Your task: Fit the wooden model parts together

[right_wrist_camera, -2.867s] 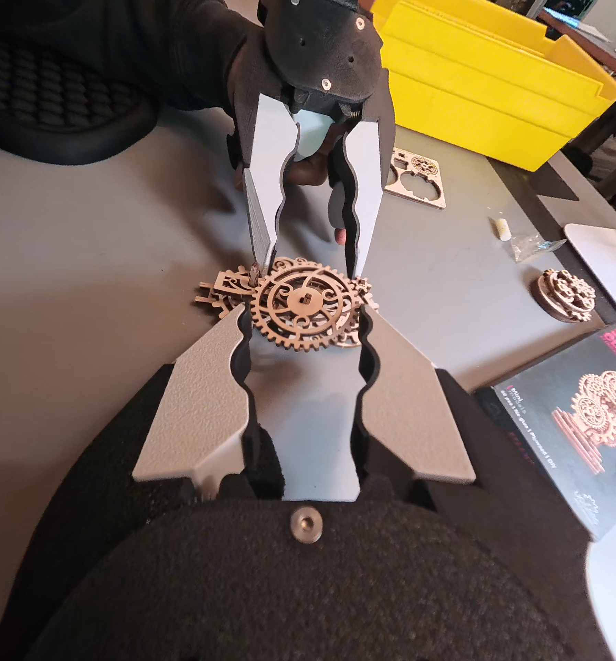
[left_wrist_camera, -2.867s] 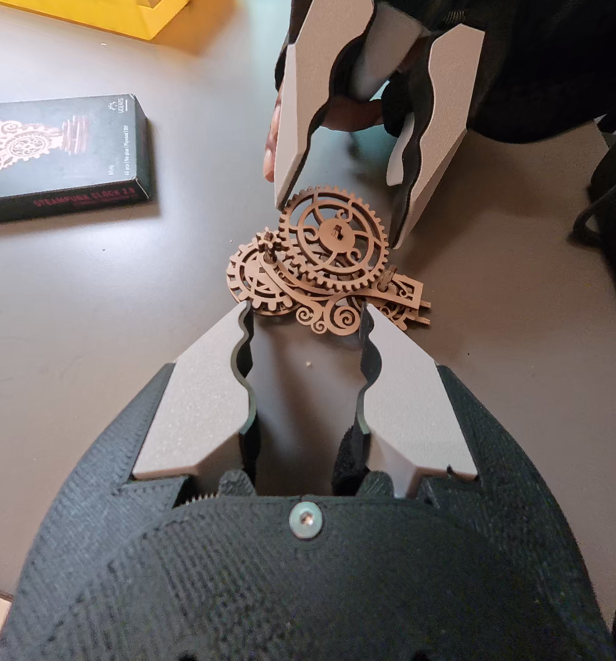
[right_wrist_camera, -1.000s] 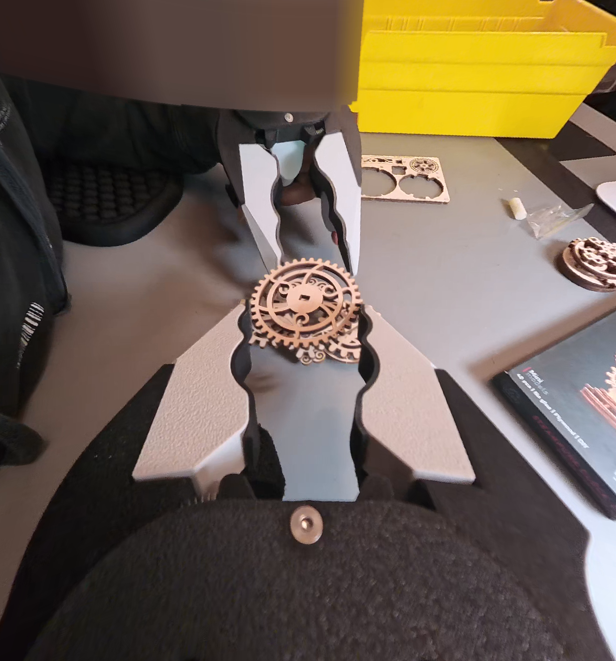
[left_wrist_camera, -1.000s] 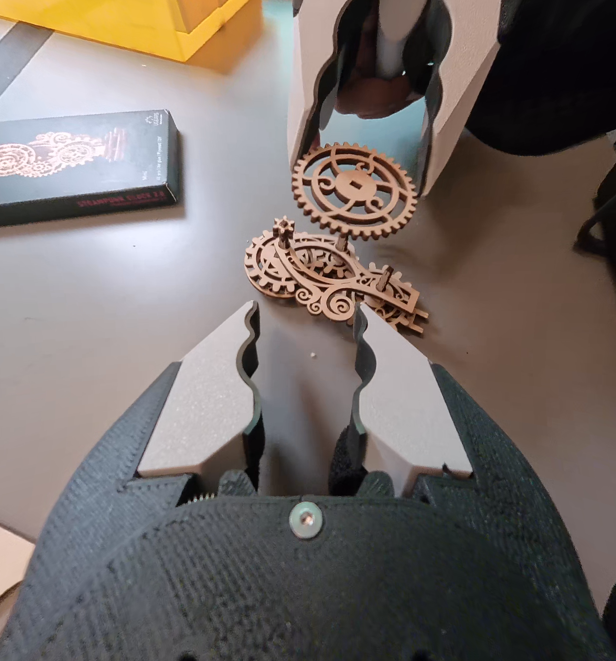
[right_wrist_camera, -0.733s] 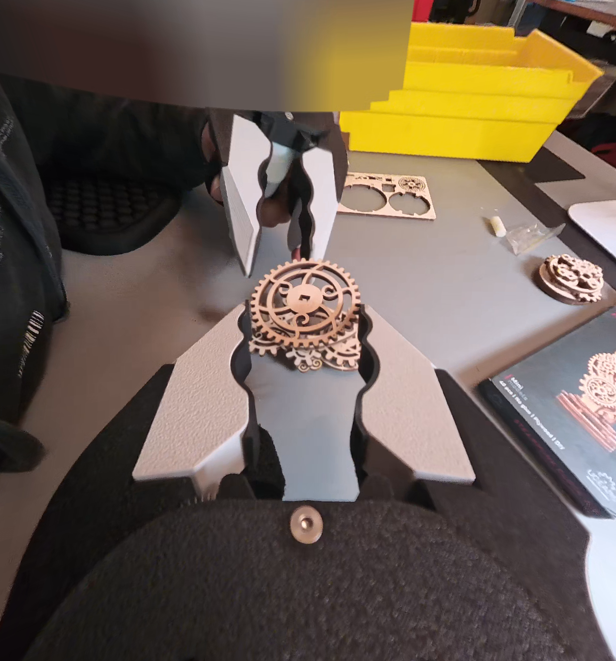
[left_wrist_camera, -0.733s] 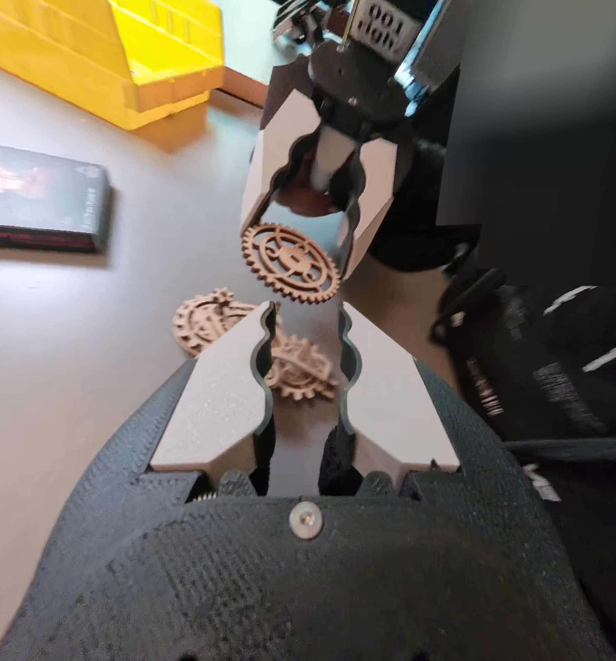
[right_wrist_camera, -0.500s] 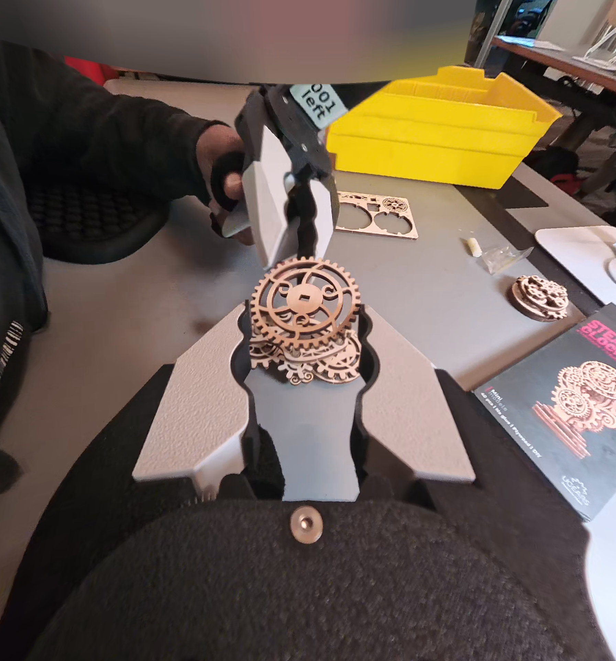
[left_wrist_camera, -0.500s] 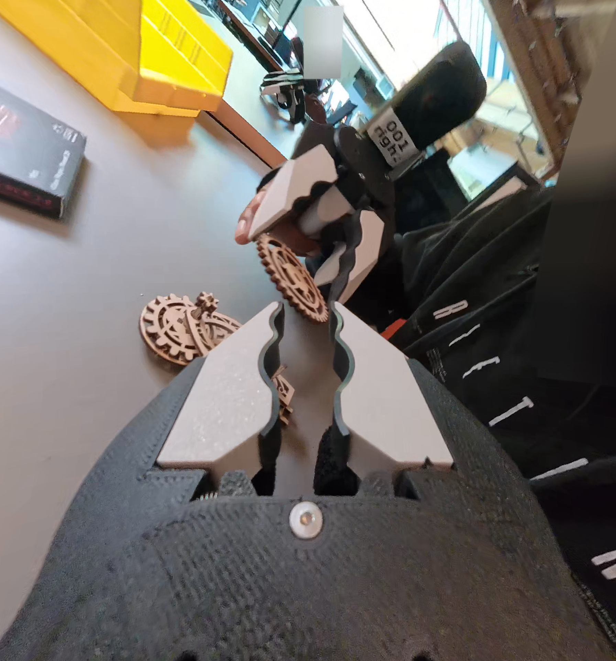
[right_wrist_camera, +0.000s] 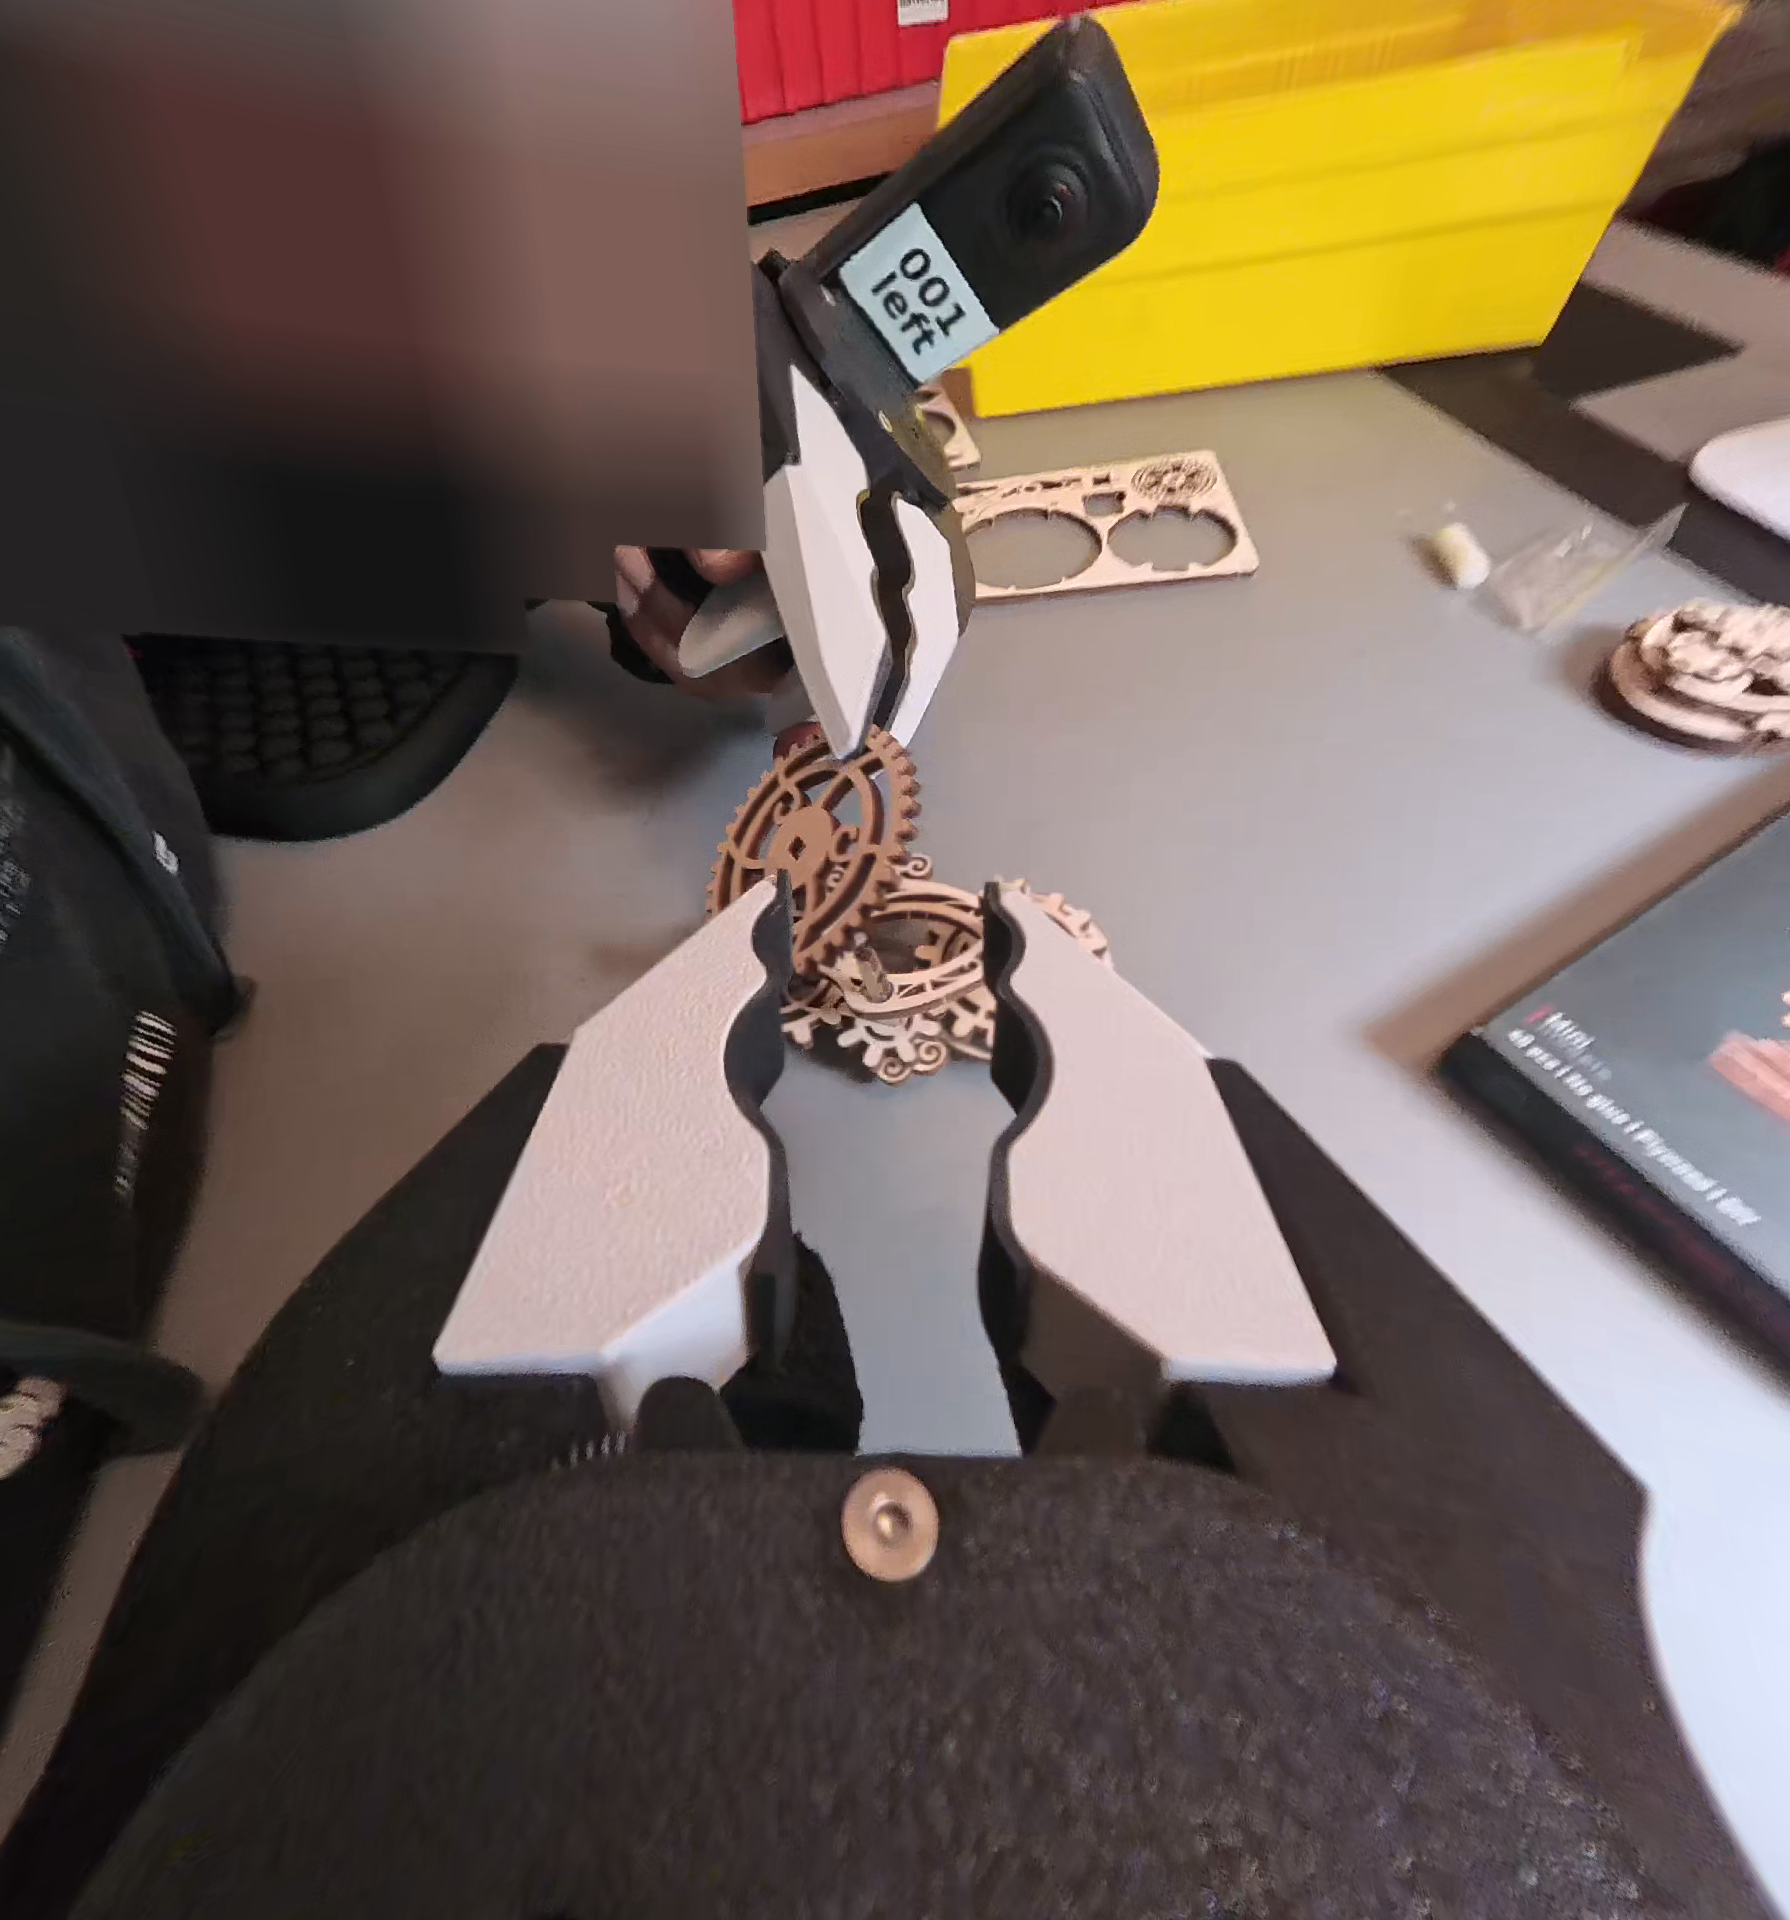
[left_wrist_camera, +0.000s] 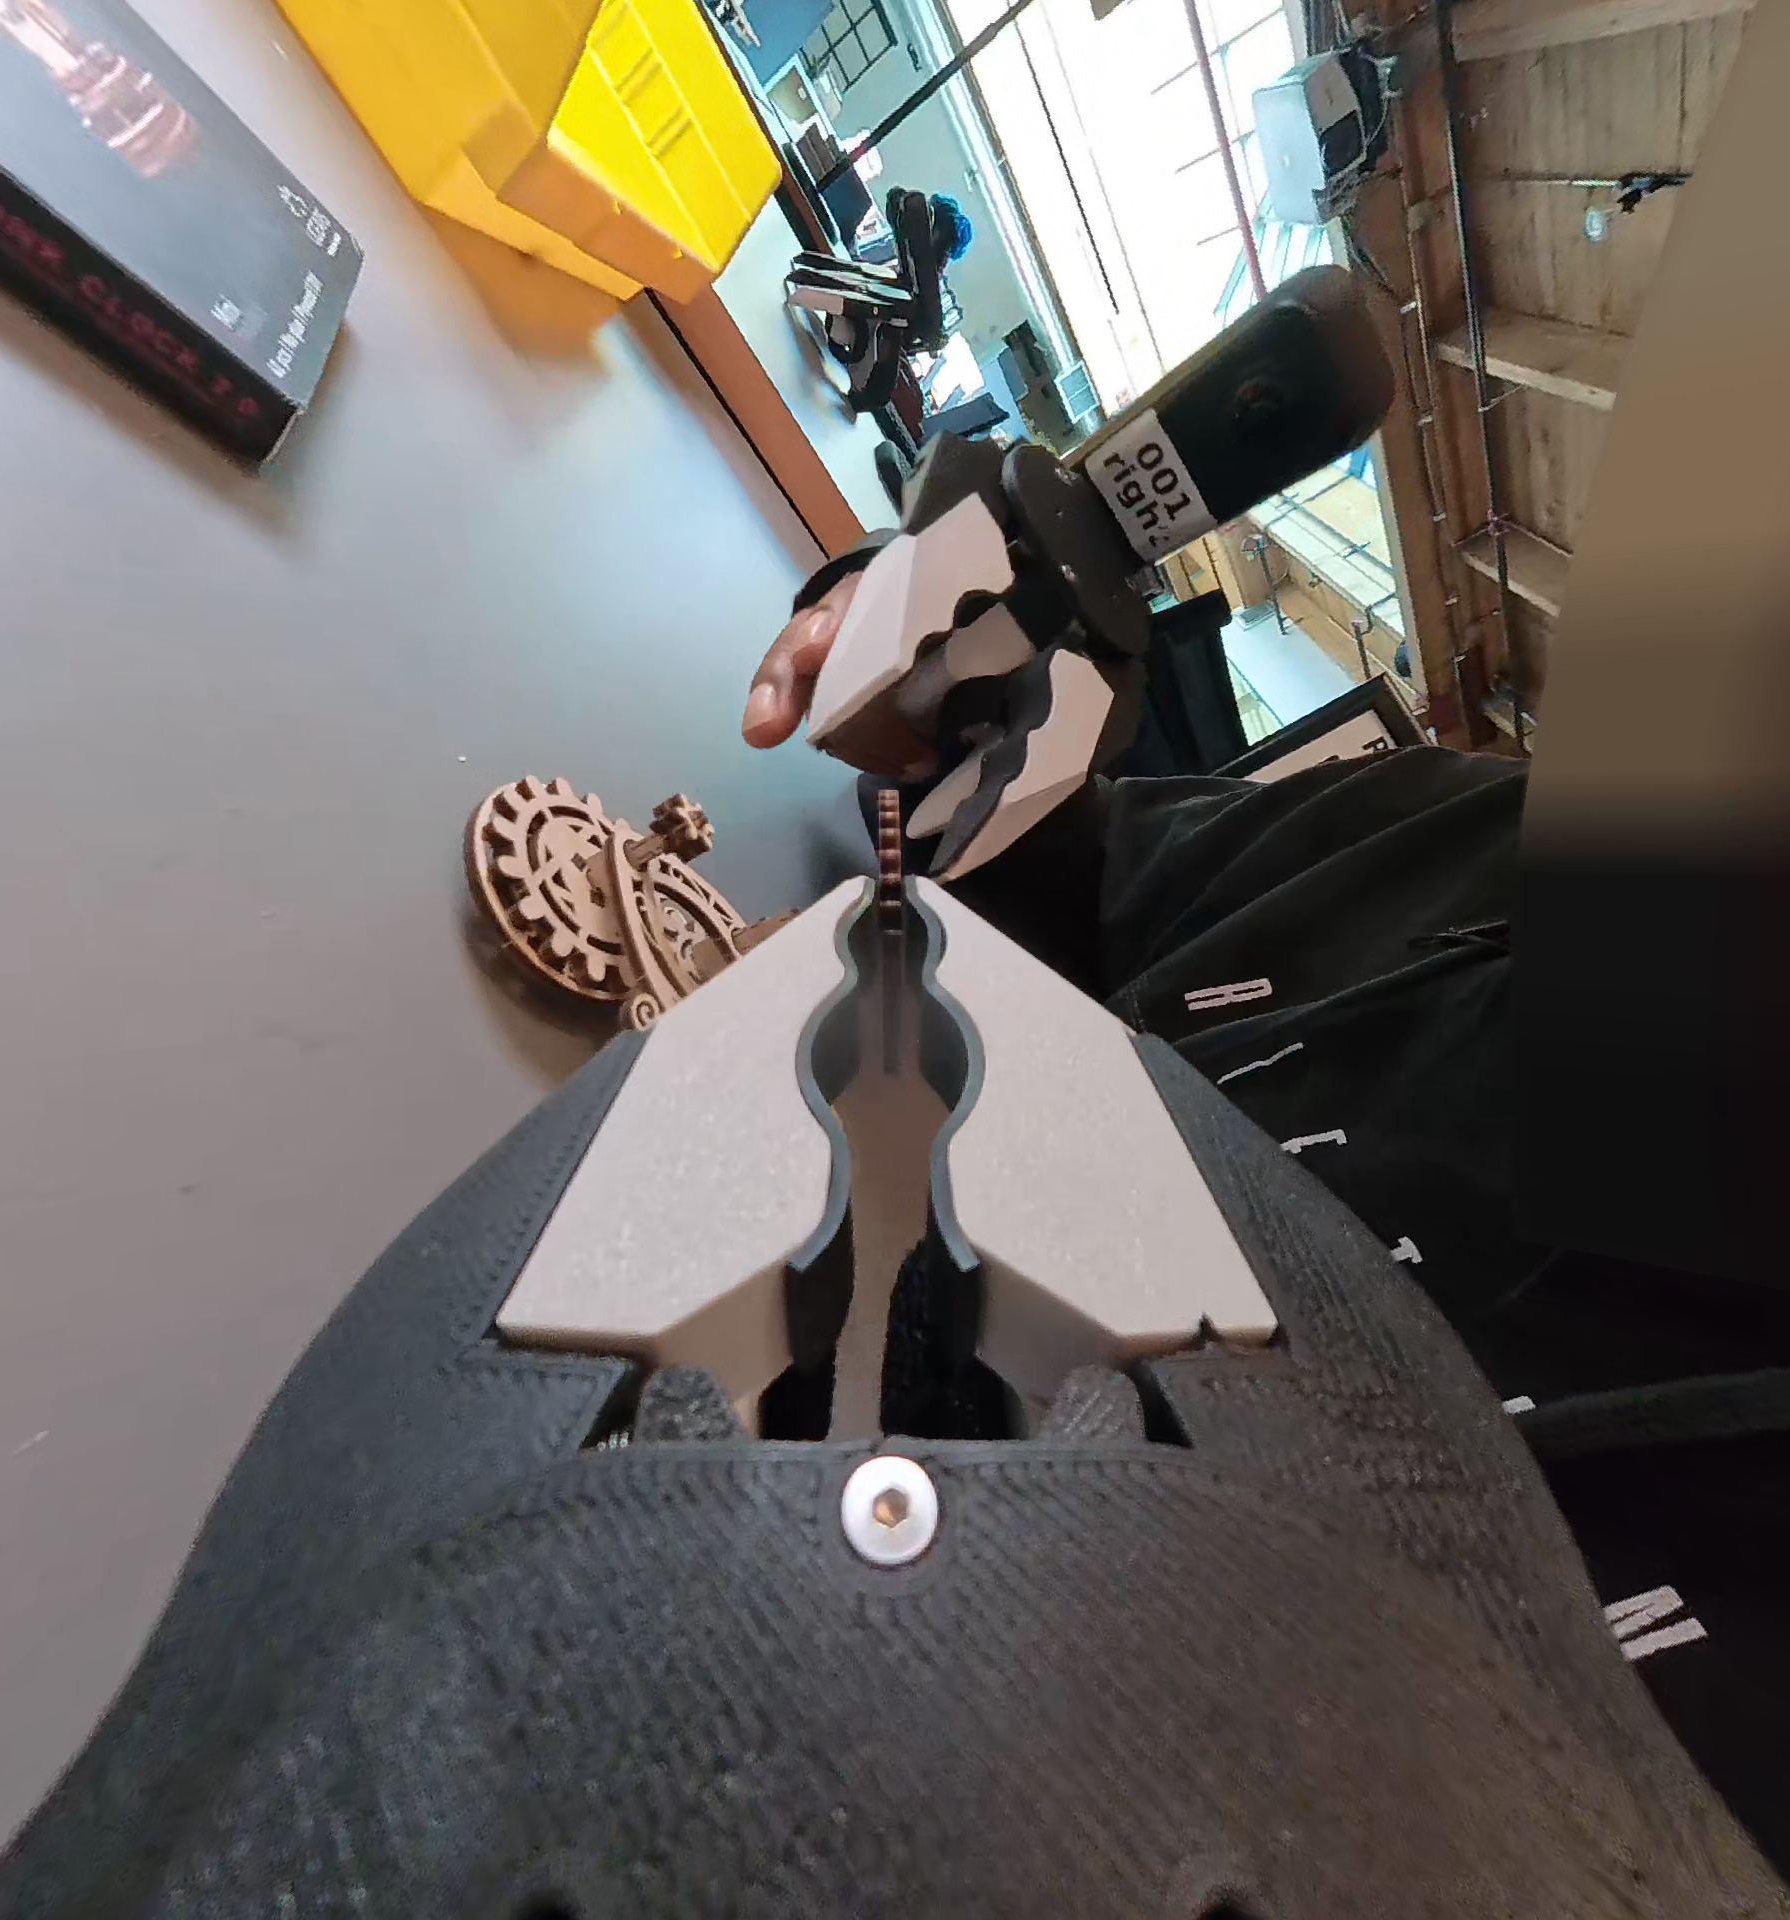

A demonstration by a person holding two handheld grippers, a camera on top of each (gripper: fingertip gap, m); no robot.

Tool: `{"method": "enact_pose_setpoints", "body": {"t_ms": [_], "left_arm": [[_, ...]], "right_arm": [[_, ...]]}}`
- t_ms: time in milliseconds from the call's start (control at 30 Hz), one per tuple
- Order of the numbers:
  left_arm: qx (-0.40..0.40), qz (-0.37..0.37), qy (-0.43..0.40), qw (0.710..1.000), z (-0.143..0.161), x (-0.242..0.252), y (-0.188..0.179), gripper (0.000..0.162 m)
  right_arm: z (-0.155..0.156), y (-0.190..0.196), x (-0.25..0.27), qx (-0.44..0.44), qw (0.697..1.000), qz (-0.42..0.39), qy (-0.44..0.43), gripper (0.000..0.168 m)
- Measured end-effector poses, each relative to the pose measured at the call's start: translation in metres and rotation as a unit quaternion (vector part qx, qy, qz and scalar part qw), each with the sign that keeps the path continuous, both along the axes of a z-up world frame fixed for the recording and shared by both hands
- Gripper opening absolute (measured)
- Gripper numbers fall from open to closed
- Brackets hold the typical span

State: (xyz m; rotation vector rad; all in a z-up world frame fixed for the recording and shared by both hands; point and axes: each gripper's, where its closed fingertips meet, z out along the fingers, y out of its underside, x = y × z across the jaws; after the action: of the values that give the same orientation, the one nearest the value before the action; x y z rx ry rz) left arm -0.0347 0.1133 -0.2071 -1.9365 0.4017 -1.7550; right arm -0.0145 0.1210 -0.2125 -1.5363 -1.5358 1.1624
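A round wooden gear [right_wrist_camera: 818, 831] hangs tilted above the table, gripped by its upper rim in my left gripper [right_wrist_camera: 865, 738]. In the left wrist view the gear [left_wrist_camera: 888, 831] shows edge-on, pinched between the tips of my left gripper [left_wrist_camera: 888, 894]. The partly built wooden gear model [right_wrist_camera: 901, 1008] lies flat on the grey table [right_wrist_camera: 1286, 831] just below it, and also shows in the left wrist view [left_wrist_camera: 600, 914]. My right gripper [right_wrist_camera: 886, 904] is open and empty, its fingers either side of the model and next to the gear's lower edge. It also shows in the left wrist view [left_wrist_camera: 886, 795].
A yellow bin [right_wrist_camera: 1286, 208] stands at the back. A cut-out wooden sheet [right_wrist_camera: 1109, 530] lies before it. A second small wooden assembly [right_wrist_camera: 1722, 675] and a plastic bag [right_wrist_camera: 1556, 571] lie right. A black box [right_wrist_camera: 1701, 1143] is near right, a black bag [right_wrist_camera: 39, 935] left. The grippers are tip to tip, or close to it.
The gear has passed from my right gripper to my left. The left gripper rose, tilted and shut on the gear's rim. The right gripper let go, and the gear now hangs tilted.
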Motion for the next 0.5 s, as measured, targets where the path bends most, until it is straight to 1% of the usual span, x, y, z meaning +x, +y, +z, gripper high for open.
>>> {"method": "enact_pose_setpoints", "body": {"t_ms": [100, 167, 233, 300, 367, 400, 500], "left_arm": [[-0.007, -0.009, -0.012, 1.000, 0.003, 0.004, -0.001, 0.001], [-0.007, -0.008, -0.011, 1.000, 0.003, 0.005, 0.000, 0.001], [-0.011, -0.002, -0.018, 1.000, 0.004, 0.004, 0.002, 0.002], [-0.002, 0.014, -0.014, 1.000, 0.003, 0.002, 0.007, 0.005], [0.020, 0.024, -0.004, 1.000, 0.004, -0.002, 0.009, 0.012], [0.032, 0.028, 0.004, 0.999, 0.004, -0.004, 0.010, 0.016], [0.055, 0.037, 0.043, 0.997, -0.004, -0.010, 0.011, 0.020]], "right_arm": [[-0.005, -0.003, -0.002, -0.074, 0.997, 0.002, -0.008, 0.027], [-0.005, -0.005, -0.002, -0.137, 0.991, 0.007, -0.005, 0.012], [-0.002, -0.005, -0.002, -0.209, 0.978, 0.007, 0.003, 0.005], [-0.003, -0.004, -0.002, -0.275, 0.962, 0.003, 0.006, 0.001], [-0.003, 0.000, -0.002, -0.329, 0.944, -0.007, 0.014, 0.001], [-0.002, 0.002, -0.002, -0.352, 0.936, -0.011, 0.019, 0.001], [0.006, 0.010, 0.001, -0.413, 0.909, -0.022, 0.049, 0.001]]}}
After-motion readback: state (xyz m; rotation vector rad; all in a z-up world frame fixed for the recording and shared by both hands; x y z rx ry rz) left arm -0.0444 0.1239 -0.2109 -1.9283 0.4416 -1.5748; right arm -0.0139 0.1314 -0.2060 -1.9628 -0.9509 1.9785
